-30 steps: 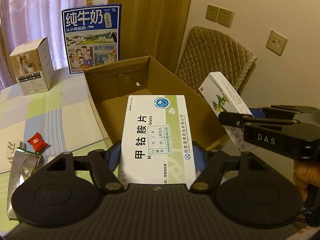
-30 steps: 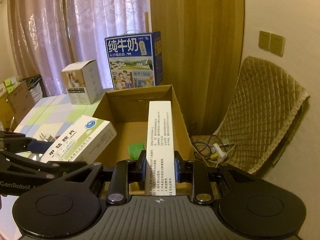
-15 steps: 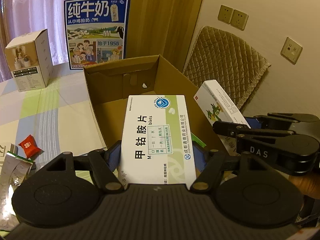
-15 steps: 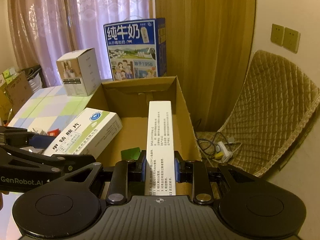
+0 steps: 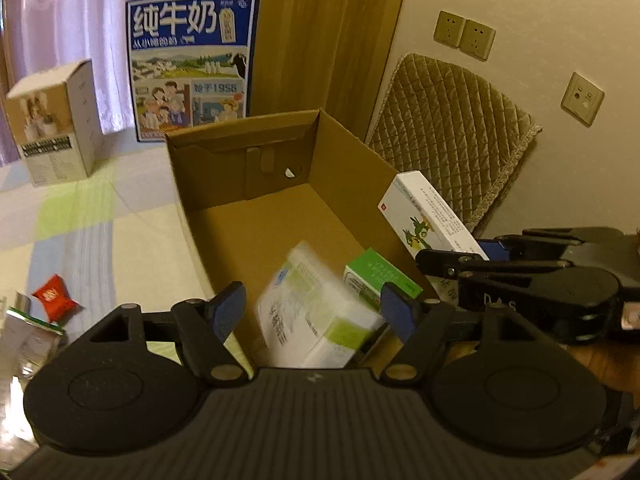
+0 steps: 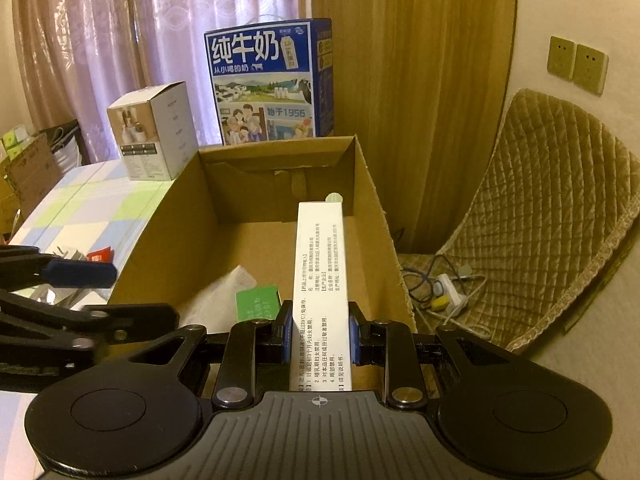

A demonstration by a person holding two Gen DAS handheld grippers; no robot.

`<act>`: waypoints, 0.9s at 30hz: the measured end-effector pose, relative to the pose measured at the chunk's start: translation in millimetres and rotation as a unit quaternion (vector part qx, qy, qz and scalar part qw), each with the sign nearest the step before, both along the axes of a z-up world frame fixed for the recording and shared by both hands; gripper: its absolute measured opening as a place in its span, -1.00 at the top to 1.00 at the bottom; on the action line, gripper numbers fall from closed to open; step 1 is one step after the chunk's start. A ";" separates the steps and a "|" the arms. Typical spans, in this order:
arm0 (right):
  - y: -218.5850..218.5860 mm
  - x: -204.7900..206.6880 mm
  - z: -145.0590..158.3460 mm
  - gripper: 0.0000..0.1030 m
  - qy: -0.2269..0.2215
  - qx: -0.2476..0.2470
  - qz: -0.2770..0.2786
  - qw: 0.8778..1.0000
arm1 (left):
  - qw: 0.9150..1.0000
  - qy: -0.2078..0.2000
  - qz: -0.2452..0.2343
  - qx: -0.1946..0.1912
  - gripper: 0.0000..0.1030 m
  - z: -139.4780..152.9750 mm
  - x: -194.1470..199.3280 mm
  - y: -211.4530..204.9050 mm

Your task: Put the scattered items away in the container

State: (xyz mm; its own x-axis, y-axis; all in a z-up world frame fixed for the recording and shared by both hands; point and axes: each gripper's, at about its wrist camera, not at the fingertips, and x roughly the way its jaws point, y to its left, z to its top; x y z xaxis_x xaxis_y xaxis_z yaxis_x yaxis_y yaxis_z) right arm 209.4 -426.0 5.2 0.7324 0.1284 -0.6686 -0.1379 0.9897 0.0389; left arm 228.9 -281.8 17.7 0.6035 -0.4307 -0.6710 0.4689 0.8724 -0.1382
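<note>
On the checked tablecloth (image 5: 100, 232) at the near left lie a silver foil packet (image 5: 24, 340) and a red sweet wrapper (image 5: 53, 297), both outside the container. Farther back stand a white carton (image 5: 52, 120) and a blue milk carton (image 5: 192, 68), the latter just behind the cardboard box (image 5: 352, 168). The left gripper (image 5: 314, 312) is poised over the near end of the box with its blue-padded fingers spread wide and gripping nothing. Between and below them a white-and-green medicine box (image 5: 316, 316) appears tilted and motion-blurred inside the box; whether it is at rest cannot be determined. A small green box (image 5: 380, 276) lies just right of it on the box floor. Right again, the right gripper (image 6: 320, 338) is clamped on the narrow sides of a long white medicine box (image 6: 320, 280), held lengthwise above the right half of the box interior and near the right wall. In the left wrist view this package shows a green bird print on its face. A quilted chair (image 6: 552, 216) stands at the far right, a power strip (image 6: 448, 292) on the floor beside it.
</note>
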 end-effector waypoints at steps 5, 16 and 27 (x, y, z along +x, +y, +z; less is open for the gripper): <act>2.1 0.2 -0.2 0.55 0.001 -0.002 0.001 1.000 | 1.000 -0.008 0.008 0.000 -0.36 1.9 -10.2 14.3; 16.1 11.6 -5.1 0.55 0.003 -0.010 0.013 1.000 | 1.000 -0.002 0.026 -0.012 -0.40 2.7 -25.7 34.4; 20.3 25.6 -8.2 0.55 -0.021 -0.053 0.008 0.998 | 0.999 -0.001 0.033 -0.011 -0.45 -3.1 -29.7 47.3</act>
